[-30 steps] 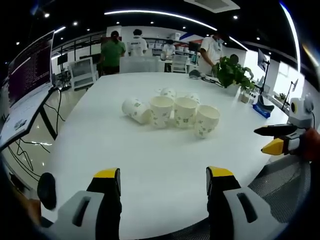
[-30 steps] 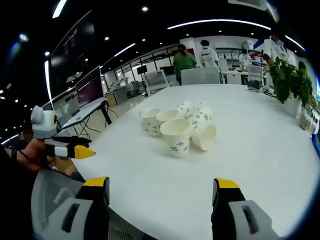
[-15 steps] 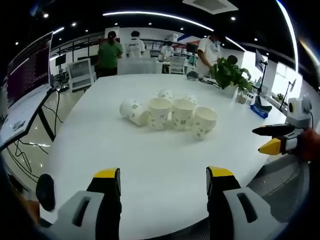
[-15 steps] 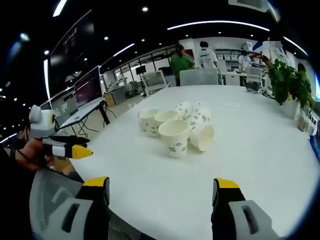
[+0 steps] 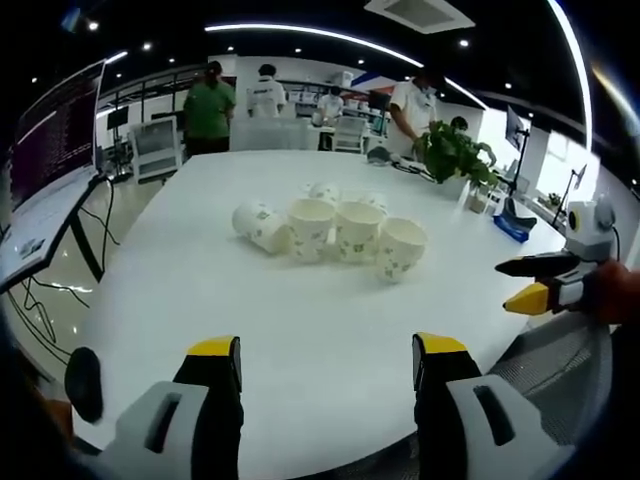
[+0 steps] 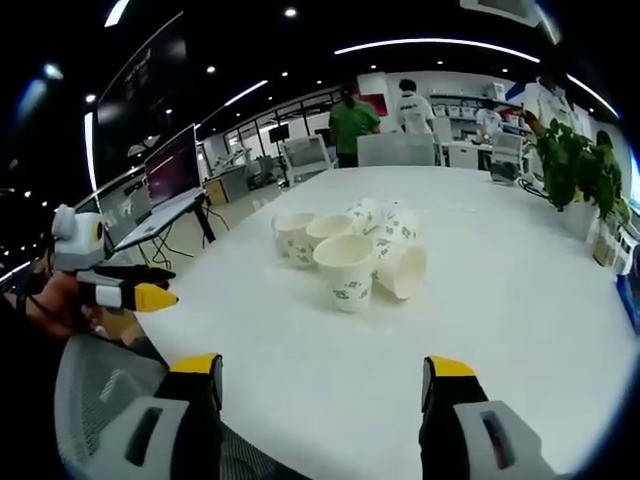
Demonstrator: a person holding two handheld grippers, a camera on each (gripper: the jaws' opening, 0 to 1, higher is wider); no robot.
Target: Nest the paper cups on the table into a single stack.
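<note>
White paper cups [image 5: 335, 228] with green print sit bunched together on the white tabletop [image 5: 300, 320], in the middle of my left gripper view, well apart from both my claws. From there I see three upright in a row, one on its side at the row's left end, and more behind that I cannot count. My right gripper view catches the same cluster [image 6: 350, 255] from the other end: an upright cup nearest, one tipped over just right of it with its mouth facing me.

My left claw [image 5: 325, 362] stands wide open at the bottom of its frame, holding nothing. My right claw [image 6: 320, 378] is likewise spread wide and empty.

At the left view's right edge my right claw appears from the side; the right view's left edge shows my left claw likewise.

A potted plant [image 5: 452, 152] stands at upper right in the left view.
</note>
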